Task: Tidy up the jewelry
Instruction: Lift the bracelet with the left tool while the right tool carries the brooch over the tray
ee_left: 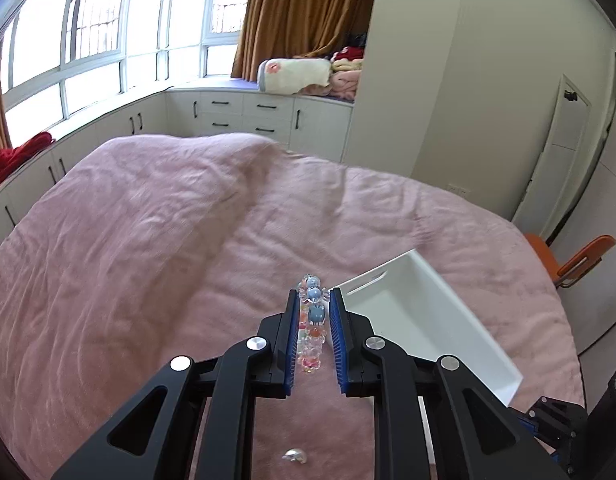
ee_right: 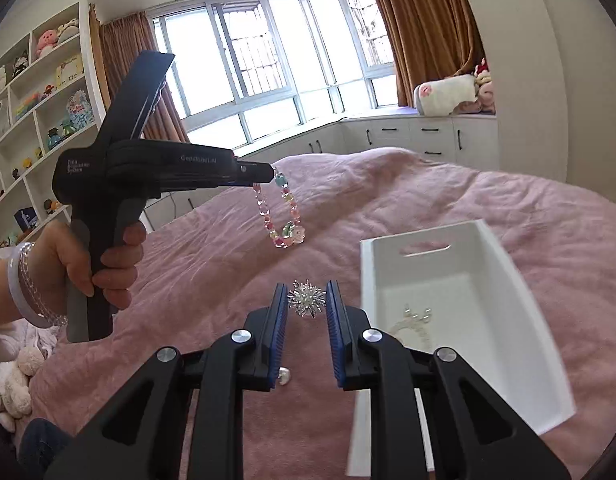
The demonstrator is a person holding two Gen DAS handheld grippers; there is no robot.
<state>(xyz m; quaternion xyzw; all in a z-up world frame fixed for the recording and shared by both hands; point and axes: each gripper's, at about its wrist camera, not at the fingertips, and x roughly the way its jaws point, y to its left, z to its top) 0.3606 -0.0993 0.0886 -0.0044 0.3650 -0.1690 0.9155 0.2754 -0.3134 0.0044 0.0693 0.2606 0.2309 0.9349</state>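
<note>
The job looks partly done. One pale chain (ee_right: 416,322) already lies in the white box (ee_right: 504,264), which sits on the pink bed (ee_right: 548,208) toward its right side.

The left hand-held gripper (ee_left: 314,300) is closed on a bead bracelet (ee_left: 312,320) and holds it up in the air over the bed, just beside the box's left wall. In the right wrist view the bracelet hangs down from the fingertips as a loop. Its long way runs up and down, with the pinched part on top and the flower bead at the bottom. It does not touch the bed. It is not over the box yet, so I think it has to go right and then be let go.

The right hand-held gripper (ee_right: 307,302) has a spiky silver ball (ee_right: 307,303) between its fingers. The jaws stand close on both sides of it, but I cannot tell if they pinch it or if it only lies on the bed between them. It is round, so it points no special way.

A small silver piece (ee_right: 284,376) lies on the bed under the right gripper, near the bed's front edge. It still needs picking up.

So one thing is in the box, and I count three more to go.
</note>
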